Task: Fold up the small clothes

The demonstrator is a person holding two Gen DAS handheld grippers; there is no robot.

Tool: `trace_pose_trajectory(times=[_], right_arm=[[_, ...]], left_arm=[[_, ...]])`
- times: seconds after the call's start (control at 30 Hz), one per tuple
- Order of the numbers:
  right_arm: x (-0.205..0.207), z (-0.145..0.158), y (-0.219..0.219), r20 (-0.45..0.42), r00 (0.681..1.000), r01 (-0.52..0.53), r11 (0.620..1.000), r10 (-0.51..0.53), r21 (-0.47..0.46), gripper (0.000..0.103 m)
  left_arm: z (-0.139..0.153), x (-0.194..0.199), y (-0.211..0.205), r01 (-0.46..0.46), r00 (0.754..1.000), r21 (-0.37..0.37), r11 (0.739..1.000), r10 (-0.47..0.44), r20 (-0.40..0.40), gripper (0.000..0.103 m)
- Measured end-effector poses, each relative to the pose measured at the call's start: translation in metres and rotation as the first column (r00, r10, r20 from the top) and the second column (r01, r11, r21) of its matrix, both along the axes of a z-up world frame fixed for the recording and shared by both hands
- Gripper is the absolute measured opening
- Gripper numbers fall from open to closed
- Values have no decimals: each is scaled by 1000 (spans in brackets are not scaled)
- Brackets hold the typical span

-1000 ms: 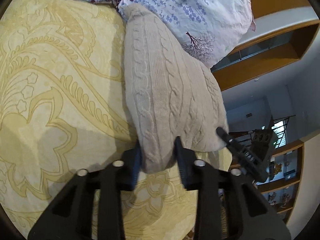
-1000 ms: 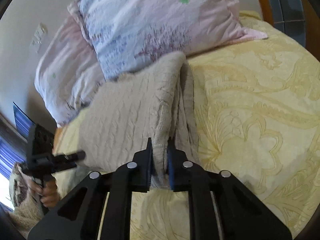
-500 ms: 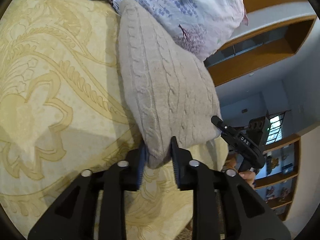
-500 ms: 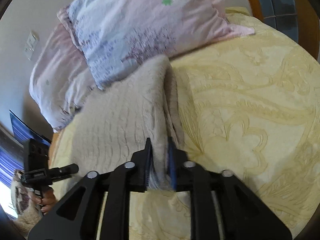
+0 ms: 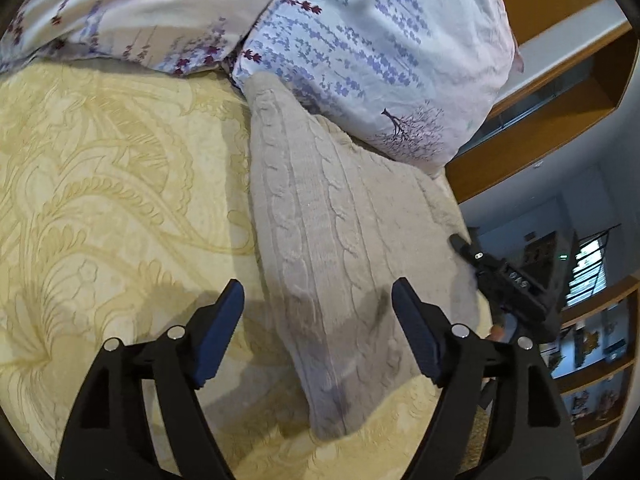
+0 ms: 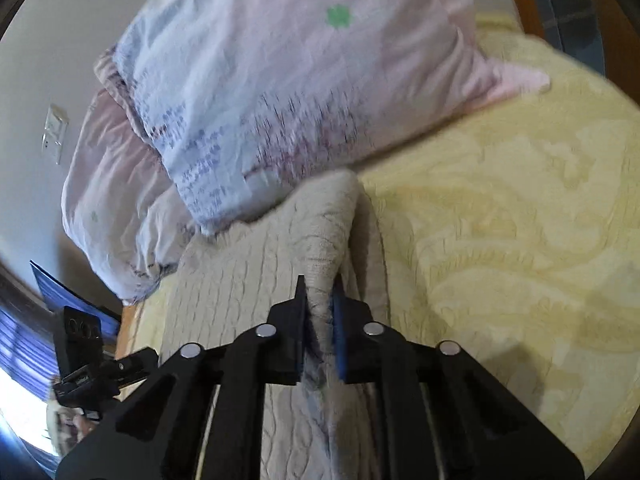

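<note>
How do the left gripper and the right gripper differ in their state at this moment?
The left gripper is open, its jaws spread wide on either side of the beige knitted garment; the right gripper is shut on a raised fold of it. The left touches no cloth; the right pinches it. Both are black with blue pads, over the yellow bedspread.

Colours and patterns on the bed

We see a beige sweater (image 5: 320, 216) with a cable-knit pattern, on a pale yellow bedspread (image 5: 100, 184) with large leaf and scroll ornaments. The pillow (image 5: 380, 52) is white and light pink, printed with lilac flowers, dark red blossoms and a small purple tree. The left gripper (image 5: 318, 298) is black with blue pads (image 5: 218, 334).
</note>
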State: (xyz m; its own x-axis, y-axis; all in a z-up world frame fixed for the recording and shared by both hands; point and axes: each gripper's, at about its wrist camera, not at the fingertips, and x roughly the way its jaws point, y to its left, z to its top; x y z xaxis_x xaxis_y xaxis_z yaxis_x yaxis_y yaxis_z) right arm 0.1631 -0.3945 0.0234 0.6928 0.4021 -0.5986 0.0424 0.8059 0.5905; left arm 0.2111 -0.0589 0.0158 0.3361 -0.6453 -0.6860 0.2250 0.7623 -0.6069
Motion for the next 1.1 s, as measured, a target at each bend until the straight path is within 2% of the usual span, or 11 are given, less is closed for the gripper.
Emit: trace_pose_trajectory(times=[0.1, 0.13, 0.23, 0.33, 0.43, 0.53, 0.83, 0.87, 0.93, 0.97, 1.1], right_arm=[[-1, 4, -9, 26, 998, 58, 998, -57, -29, 8], [3, -1, -11, -1, 997, 72, 996, -72, -54, 8], [8, -23, -15, -77, 994, 77, 996, -80, -38, 7], [6, -25, -13, -75, 994, 74, 996, -78, -56, 7], [10, -29, -9, -112, 991, 67, 993, -77, -93, 7], [12, -34, -8, -129, 987, 81, 993, -91, -84, 7], [4, -21, -13, -108, 989, 92, 993, -99, -72, 11], [2, -19, -16, -109, 989, 97, 994, -102, -57, 15], [1, -17, -21, -114, 988, 101, 994, -104, -34, 36], [0, -16, -23, -115, 988, 102, 995, -104, -22, 51], [1, -15, -27, -116, 990, 81, 996, -77, 30, 68]], left_arm=[[4, 3, -9, 4, 999, 42, 999, -5, 34, 79], [5, 4, -13, 6, 999, 62, 998, -9, 49, 80], [7, 7, -20, 17, 998, 78, 997, -22, 60, 82], [5, 11, -30, 23, 998, 86, 996, -28, 55, 83], [4, 9, -34, 24, 997, 114, 993, -33, 72, 87], [4, 7, -37, 22, 995, 136, 990, -36, 95, 87], [11, 4, -44, 12, 988, 209, 978, -44, 149, 90], [11, 4, -44, 11, 988, 213, 977, -44, 149, 90], [12, 4, -43, 11, 988, 217, 976, -44, 149, 90], [12, 4, -43, 12, 988, 217, 976, -46, 149, 91], [10, 8, -42, 18, 990, 206, 978, -46, 134, 94]])
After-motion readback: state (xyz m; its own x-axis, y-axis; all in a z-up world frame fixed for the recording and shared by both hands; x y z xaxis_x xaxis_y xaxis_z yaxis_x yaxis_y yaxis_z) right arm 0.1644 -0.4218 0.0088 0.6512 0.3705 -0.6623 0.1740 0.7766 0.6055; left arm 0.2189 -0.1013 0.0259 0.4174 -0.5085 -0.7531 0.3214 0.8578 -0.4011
